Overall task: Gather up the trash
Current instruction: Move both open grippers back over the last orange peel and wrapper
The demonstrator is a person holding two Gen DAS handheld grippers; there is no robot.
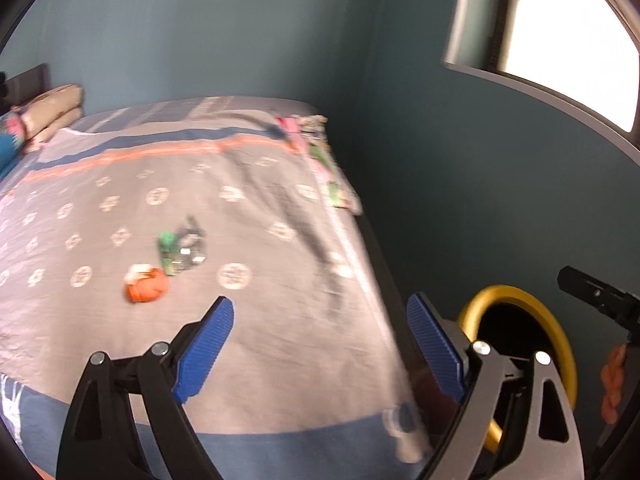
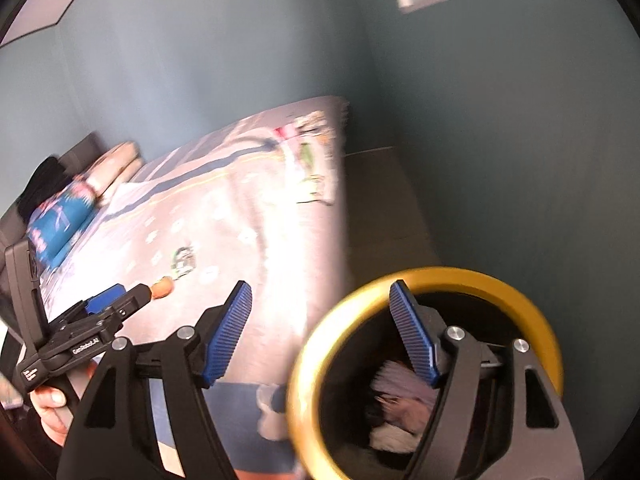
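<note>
I've got the bed (image 1: 248, 216) filling the left wrist view, grey patterned cover, and beside its foot the bin with the yellow rim (image 2: 424, 280) sitting on the floor. Both tools are empty right now: the left tool (image 1: 320, 320) stands wide open with nothing between its blue pads, and the right tool (image 2: 320, 300) is well open too, gripping nothing, its right finger hanging over the mouth of the bin.

What's left on the bed, as I read it, is the crumpled green-and-silver wrapper (image 1: 182, 250) and, just beside it at its seven o'clock, the orange scrap (image 1: 146, 286). From the left tool they lie at about eleven o'clock, near but not under the jaws. So the step is the next pick. I'd line the left tool up on the orange piece first, since it's closer, come down with the pads either side of it, and press lightly into the cover so the soft fabric doesn't get pinched along with it. The pictures are blurred, so I'd settle before closing.

The right wrist view gives me what the left doesn't: down inside the bin, pale purple and white rubbish (image 2: 400, 396) already lying there, plus the left tool from outside with a hand on its handle. The left wrist view alone shows the two scraps clearly apart, and the bright window at one o'clock.
</note>
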